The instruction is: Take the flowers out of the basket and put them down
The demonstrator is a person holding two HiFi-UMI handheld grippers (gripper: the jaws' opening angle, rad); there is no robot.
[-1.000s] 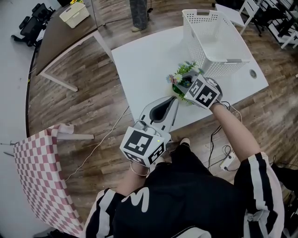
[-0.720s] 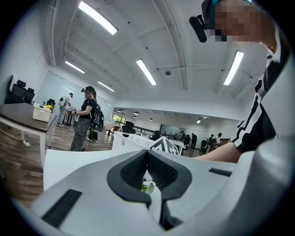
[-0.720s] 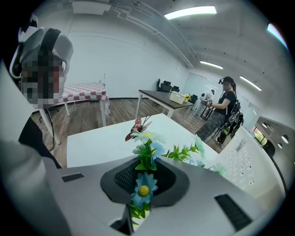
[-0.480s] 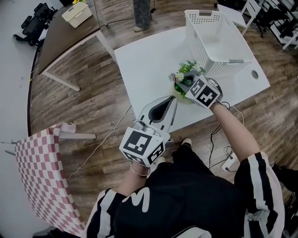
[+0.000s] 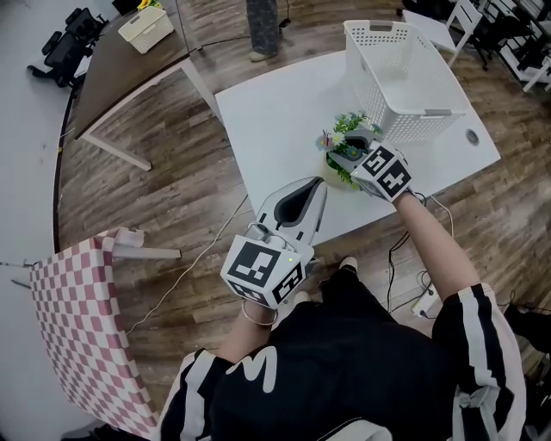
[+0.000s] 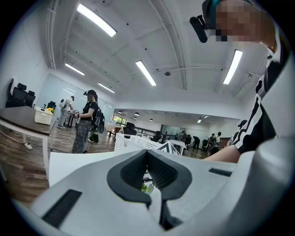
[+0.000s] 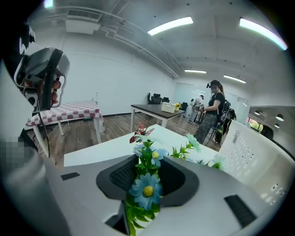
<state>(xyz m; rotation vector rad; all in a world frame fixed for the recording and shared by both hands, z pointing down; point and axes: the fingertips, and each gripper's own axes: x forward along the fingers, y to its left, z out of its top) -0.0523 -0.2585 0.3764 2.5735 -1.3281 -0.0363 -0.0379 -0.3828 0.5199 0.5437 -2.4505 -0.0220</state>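
Observation:
A bunch of artificial flowers (image 5: 346,131) with blue and white blooms and green leaves rests on the white table (image 5: 275,121), just in front of the white plastic basket (image 5: 428,113). My right gripper (image 5: 341,156) points down at the bunch. Its jaws have just been opening, and in the right gripper view the blue flowers (image 7: 146,188) stand loose between the parted pads (image 7: 120,175). My left gripper (image 5: 319,182) hovers level at the table's near edge, shut and empty. In the left gripper view (image 6: 148,154) a bit of the flowers (image 6: 146,187) shows beyond the pads.
The basket (image 7: 258,152) stands empty at the table's far right. A cable hole (image 5: 468,136) lies near the right edge. A brown table with a cream box (image 5: 142,26), a checkered cloth (image 5: 77,327), a standing person (image 5: 263,21) and floor cables surround the table.
The right gripper has rolled and tipped a little over the flowers, which stay at the same spot on the table. The left gripper has kept still.

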